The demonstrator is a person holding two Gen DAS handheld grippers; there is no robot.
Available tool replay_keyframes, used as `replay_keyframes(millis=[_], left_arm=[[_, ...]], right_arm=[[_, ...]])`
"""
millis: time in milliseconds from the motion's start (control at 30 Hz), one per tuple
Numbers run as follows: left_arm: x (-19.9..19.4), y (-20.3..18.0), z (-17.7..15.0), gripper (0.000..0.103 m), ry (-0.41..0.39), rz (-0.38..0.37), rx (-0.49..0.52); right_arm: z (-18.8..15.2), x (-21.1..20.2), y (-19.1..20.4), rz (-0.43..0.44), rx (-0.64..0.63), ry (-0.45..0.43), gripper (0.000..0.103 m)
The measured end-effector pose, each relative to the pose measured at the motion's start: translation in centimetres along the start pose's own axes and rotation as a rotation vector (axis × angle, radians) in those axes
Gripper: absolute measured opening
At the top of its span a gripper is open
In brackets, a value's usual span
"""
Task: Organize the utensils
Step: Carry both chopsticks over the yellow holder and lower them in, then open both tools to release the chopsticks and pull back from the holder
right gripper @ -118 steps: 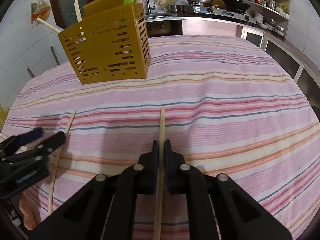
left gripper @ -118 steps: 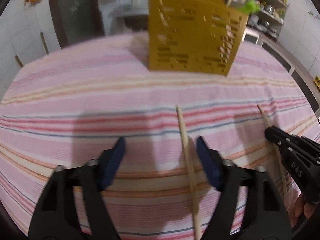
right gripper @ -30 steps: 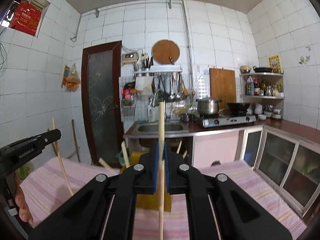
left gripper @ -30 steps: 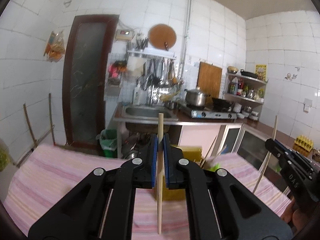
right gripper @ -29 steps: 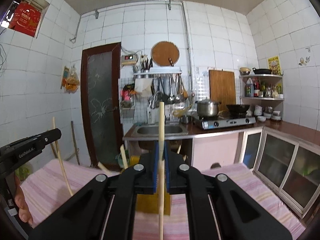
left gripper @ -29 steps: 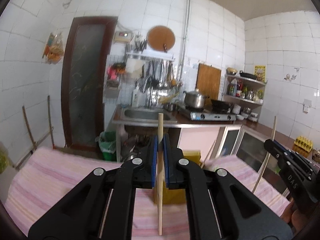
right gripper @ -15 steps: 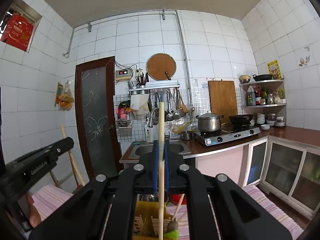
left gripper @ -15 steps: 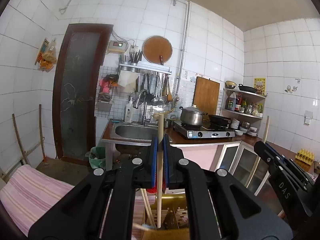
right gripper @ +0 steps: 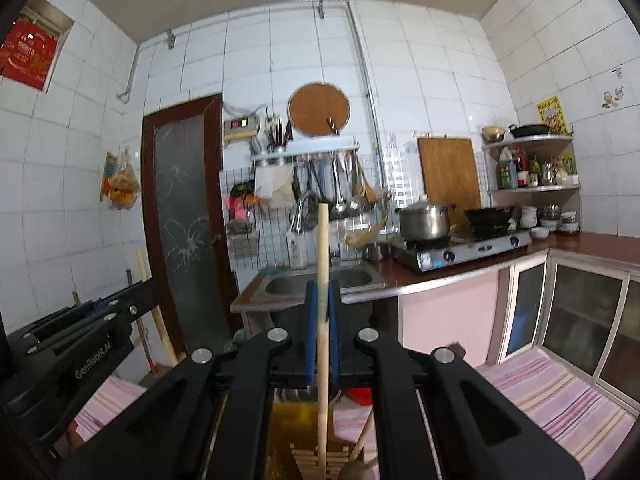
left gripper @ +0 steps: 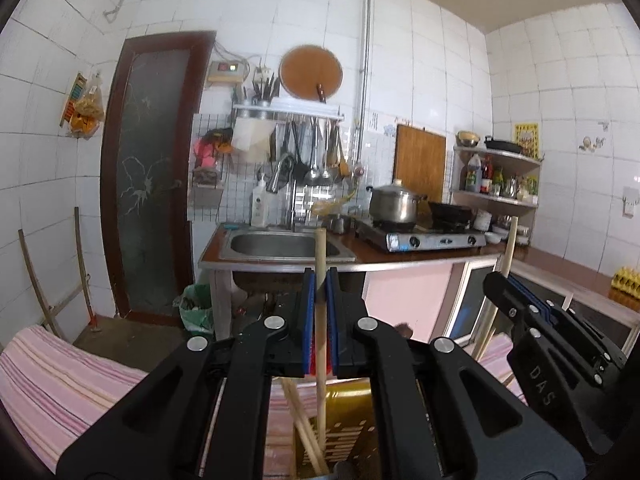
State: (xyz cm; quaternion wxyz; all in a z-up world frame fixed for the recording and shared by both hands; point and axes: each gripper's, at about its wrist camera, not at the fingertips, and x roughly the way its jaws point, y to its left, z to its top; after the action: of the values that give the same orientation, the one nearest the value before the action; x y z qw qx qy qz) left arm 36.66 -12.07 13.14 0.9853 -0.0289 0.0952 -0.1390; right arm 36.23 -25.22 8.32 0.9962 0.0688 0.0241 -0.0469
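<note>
1. The left claw (left gripper: 320,322) is clenched on a wooden chopstick (left gripper: 320,344), which stands upright between its blue pads (left gripper: 307,320). The stick's lower end reaches down into the yellow slotted utensil holder (left gripper: 352,432) directly below the claw.

2. The right claw (right gripper: 322,334) likewise grips a second wooden chopstick (right gripper: 322,280), held upright. Its top rises well above the fingers, and its lower end dips into the same yellow holder (right gripper: 292,428) beneath.

3. From the left wrist camera, the right claw (left gripper: 505,288) appears at the right edge, its chopstick (left gripper: 505,256) leaning slightly.

4. From the right wrist camera, the left claw (right gripper: 138,300) shows at the left edge, with its own stick (right gripper: 154,308) slanting through it.

5. More chopsticks (left gripper: 302,420) already lean inside the holder. In the right wrist view, a wooden-handled utensil (right gripper: 366,436) also rests there at a tilt.

6. The holder sits on a tabletop covered with a pink striped cloth (left gripper: 52,376), which spreads out on both sides of the claws.

7. Behind stand a steel sink (left gripper: 276,245), a pot (right gripper: 424,222) on a gas stove (right gripper: 464,251), hanging ladles (right gripper: 340,188), a round wooden board (right gripper: 319,110) on the tiled wall, and a brown-framed glass door (left gripper: 150,176).
</note>
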Motion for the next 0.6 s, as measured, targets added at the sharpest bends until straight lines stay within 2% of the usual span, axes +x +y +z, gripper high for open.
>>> replay_keyframes(millis=[167, 200, 267, 300, 333, 400, 433, 467, 533, 600], left_arm=[[-0.4, 1.5, -0.9, 0.005, 0.037, 0.022, -0.023], [-0.8, 1.9, -0.9, 0.008, 0.045, 0.03, -0.025], [-2.1, 2.8, -0.6, 0.022, 0.07, 0.032, -0.041], [-2.9, 3.1, -0.6, 0.038, 0.077, 0.034, -0.051], [-4.1, 3.5, -0.5, 0.054, 0.079, 0.038, -0.063], [-6.7, 4.0, -0.4, 0.074, 0.065, 0.055, -0.062], [-8.1, 4.1, -0.5, 0.083, 0.059, 0.063, -0.057], [-10.1, 4.3, -0.6, 0.086, 0.053, 0.072, -0.043], [-13.0, 4.3, -1.2, 0.097, 0.054, 0.082, -0.026], [-15.9, 4.3, -2.0, 0.098, 0.055, 0.083, -0.019]], right_arm=[[-0.9, 0.3, -0.1, -0.005, -0.013, 0.08, 0.006], [-0.8, 0.0, -0.3, -0.015, -0.02, 0.106, 0.007], [-0.5, -0.8, -0.5, -0.028, -0.019, 0.139, 0.008], [-0.2, -1.8, -0.9, -0.036, -0.012, 0.151, 0.014], [0.0, -2.8, -1.2, -0.039, -0.005, 0.157, 0.031], [0.2, -5.3, -1.6, -0.046, -0.001, 0.16, 0.056], [0.1, -6.5, -1.8, -0.049, -0.008, 0.165, 0.057], [0.0, -7.4, -1.8, -0.053, -0.016, 0.173, 0.057], [-0.7, -9.9, -1.8, -0.058, -0.035, 0.19, 0.066], [-2.0, -12.6, -1.6, -0.07, -0.055, 0.204, 0.072]])
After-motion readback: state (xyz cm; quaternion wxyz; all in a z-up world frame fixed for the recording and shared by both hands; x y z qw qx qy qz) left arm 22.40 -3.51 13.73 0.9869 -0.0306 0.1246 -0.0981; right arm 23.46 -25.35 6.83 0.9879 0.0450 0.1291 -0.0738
